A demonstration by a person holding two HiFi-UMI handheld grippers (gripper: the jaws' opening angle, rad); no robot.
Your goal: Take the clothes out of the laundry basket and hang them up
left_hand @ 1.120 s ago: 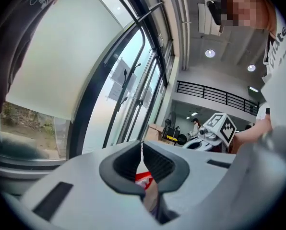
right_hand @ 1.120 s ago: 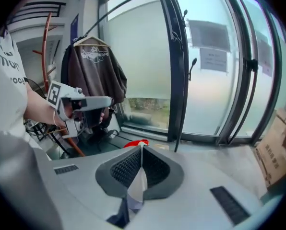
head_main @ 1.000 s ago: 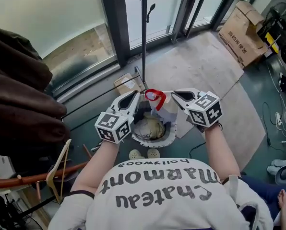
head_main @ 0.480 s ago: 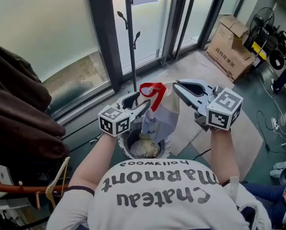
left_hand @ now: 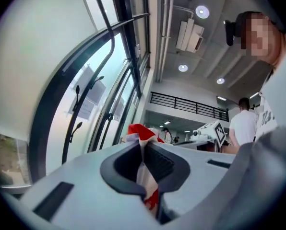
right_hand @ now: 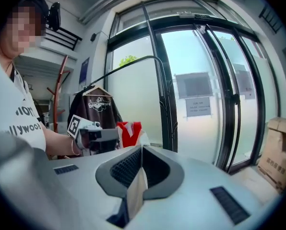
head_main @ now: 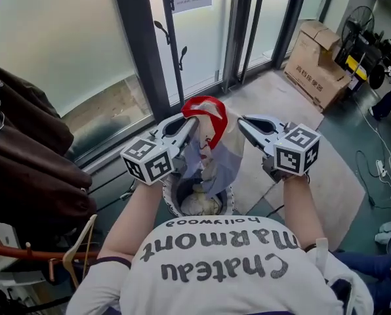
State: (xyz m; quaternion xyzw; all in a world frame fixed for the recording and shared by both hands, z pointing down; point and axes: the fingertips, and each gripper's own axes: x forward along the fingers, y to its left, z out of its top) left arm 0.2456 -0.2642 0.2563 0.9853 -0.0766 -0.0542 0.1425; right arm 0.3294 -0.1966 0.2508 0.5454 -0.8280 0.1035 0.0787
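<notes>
A red and pale blue-white garment (head_main: 213, 144) hangs between my two grippers, above the white laundry basket (head_main: 174, 205) on the floor. Its lower end still reaches into the basket, where more pale cloth (head_main: 199, 205) lies. My left gripper (head_main: 194, 121) pinches the red top edge; its jaws have just been closing, with red and white cloth (left_hand: 148, 128) between them. My right gripper (head_main: 241, 122) is shut on a pale fold (right_hand: 133, 190) of the same garment. Both are held about level at chest height.
A dark coat stand pole (head_main: 171, 41) rises just behind the garment, in front of the glass doors. Dark brown clothes (head_main: 25, 156) hang on a rack at the left, with a wooden hanger (head_main: 77, 241) below them. A cardboard box (head_main: 317, 64) lies at the right.
Both grippers have risen and drawn the garment up out of the basket, so it now hangs stretched between them. The left gripper has taken hold near the red top edge.
</notes>
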